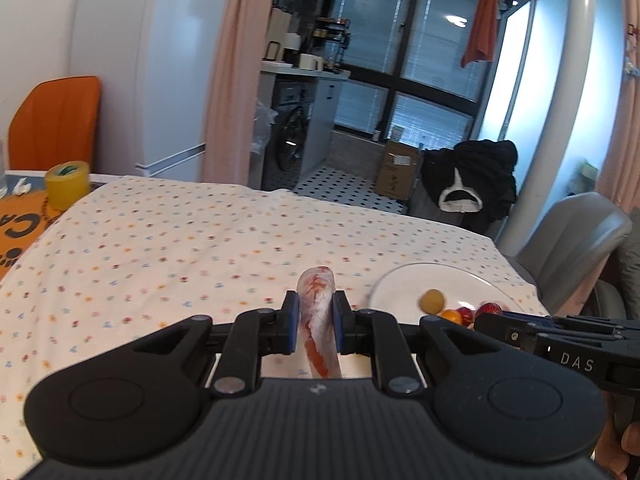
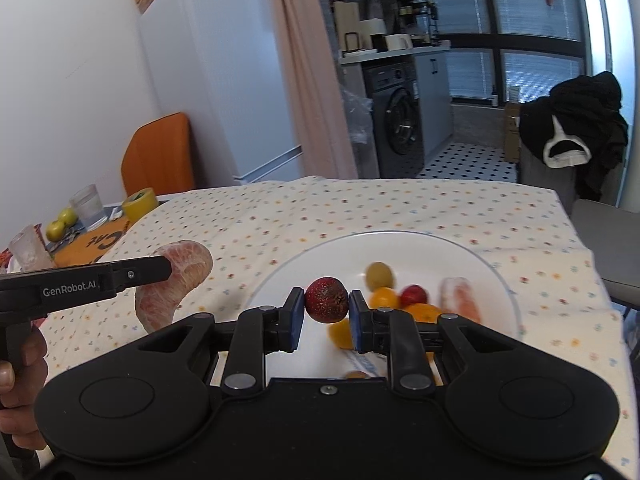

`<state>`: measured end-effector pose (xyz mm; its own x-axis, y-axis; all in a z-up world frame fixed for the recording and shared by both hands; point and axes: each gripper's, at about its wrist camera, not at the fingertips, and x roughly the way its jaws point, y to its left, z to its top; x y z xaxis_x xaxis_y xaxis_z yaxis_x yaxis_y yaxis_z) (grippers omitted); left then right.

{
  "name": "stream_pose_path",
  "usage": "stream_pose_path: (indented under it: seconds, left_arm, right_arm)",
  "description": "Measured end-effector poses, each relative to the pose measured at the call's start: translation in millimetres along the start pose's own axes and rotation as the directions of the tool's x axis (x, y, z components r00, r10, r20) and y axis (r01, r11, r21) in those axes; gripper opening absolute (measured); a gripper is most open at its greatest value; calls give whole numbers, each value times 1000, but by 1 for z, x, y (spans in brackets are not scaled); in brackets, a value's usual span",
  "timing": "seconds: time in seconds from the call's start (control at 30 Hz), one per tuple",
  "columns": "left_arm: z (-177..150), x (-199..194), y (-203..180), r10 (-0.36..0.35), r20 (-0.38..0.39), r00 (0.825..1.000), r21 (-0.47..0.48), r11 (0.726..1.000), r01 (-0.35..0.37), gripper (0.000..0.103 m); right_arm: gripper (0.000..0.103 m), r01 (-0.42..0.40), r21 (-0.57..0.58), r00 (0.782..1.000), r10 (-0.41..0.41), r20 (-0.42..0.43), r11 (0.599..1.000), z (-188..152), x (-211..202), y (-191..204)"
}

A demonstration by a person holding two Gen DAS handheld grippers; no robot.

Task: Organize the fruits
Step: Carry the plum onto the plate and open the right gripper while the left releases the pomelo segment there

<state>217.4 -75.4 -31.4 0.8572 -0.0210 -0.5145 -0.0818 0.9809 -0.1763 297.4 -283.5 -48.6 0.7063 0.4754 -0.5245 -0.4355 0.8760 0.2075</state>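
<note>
A: Left wrist?
B: Left gripper (image 1: 315, 322) is clamped on a pomelo wedge (image 1: 316, 300) above the cloth (image 1: 160, 248), left of the plate (image 1: 404, 276).
A: Right wrist?
B: Right gripper (image 2: 326, 314) pinches a red fruit (image 2: 327, 299) over the plate (image 2: 472, 256), fruits below.

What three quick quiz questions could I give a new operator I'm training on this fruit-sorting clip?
1. True or false: the left gripper holds nothing.
2. What does the right gripper hold: A) green olive-like fruit, B) dark red fruit, C) yellow tape roll?
3. Fill in: the loose fruits lie on a glass ____.

Key:
1. False; it grips a pomelo segment.
2. B.
3. plate.
</note>
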Motion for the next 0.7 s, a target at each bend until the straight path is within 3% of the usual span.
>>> stream_pose_path:
  seconds: [0.57,0.7]
  left_arm:
    - [-7,22,-55,-85,-32,996,40,995,86,16]
    - [-11,27,-62,-109,-35,993,32,993,111,16]
  right_arm:
    - [22,66,60,998,-67,13,996,-12,-24,-49]
    - [35,81,89,997,-83,9,993,-14,-26,-57]
